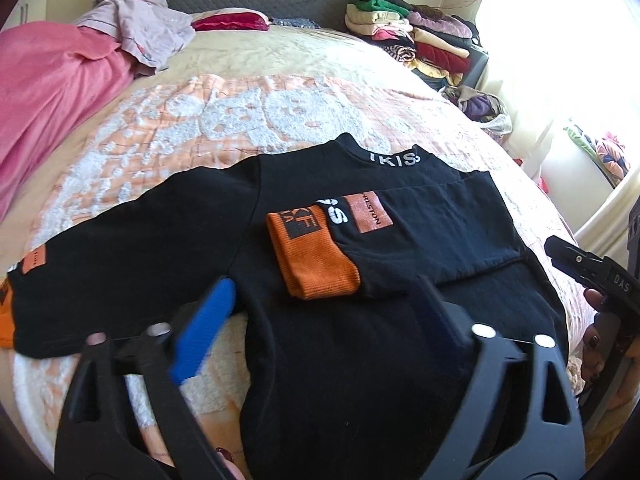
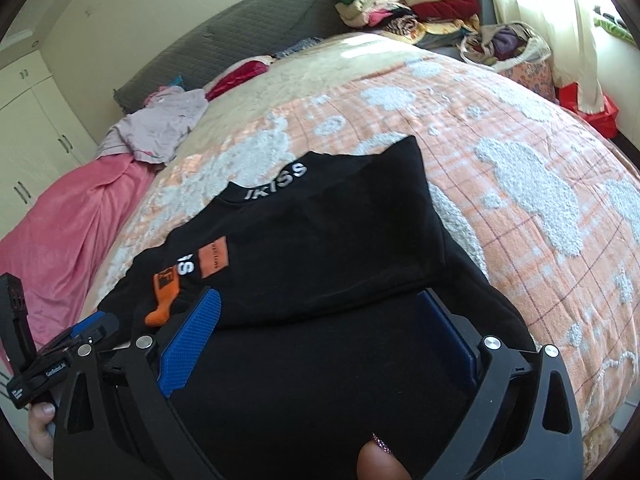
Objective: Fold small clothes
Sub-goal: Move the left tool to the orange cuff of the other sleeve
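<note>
Your left gripper (image 1: 320,312) and right gripper (image 2: 320,332) both hover with jaws wide and nothing between them over the near part of the black sweatshirt (image 1: 168,232), which lies flat on the bed (image 1: 240,112) with 1 orange-cuffed sleeve (image 1: 316,256) folded across its chest.

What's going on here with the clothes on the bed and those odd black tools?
A person is folding a small black sweatshirt on a bed, holding a two-fingered gripper in each hand. One sleeve with an orange cuff is already folded across the body; the other sleeve lies spread out. The left gripper and the right gripper both have their jaws wide open above the shirt, gripping nothing. Folded clothes are stacked at the far corner.
</note>
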Demonstrator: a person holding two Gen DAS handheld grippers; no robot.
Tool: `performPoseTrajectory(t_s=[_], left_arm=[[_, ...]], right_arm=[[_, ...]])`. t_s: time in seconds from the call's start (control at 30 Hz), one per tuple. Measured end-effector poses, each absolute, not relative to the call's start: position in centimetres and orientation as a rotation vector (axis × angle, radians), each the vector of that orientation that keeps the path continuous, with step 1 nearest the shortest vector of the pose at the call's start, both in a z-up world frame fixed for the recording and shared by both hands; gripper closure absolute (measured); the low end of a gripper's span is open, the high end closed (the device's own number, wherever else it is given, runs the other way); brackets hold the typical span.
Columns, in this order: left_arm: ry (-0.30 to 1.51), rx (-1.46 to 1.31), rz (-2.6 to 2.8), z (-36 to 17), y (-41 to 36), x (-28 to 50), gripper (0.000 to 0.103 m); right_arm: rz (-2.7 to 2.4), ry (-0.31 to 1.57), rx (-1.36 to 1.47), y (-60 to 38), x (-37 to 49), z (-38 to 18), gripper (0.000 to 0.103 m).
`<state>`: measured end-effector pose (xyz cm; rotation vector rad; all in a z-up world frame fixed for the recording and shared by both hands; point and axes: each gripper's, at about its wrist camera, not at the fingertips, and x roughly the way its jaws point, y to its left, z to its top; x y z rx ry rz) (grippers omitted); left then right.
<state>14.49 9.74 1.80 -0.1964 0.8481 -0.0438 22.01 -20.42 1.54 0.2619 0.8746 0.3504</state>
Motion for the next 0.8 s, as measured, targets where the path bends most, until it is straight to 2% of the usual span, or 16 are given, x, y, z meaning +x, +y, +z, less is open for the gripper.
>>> performPoseTrajectory(t_s=[0.8], left_arm=[[0.790,-0.208,0.137,1.9,14.4,9.7,0.010]], right_arm=[[0.481,0.836,0.130,-13.5,19.2,4.3,0.005]])
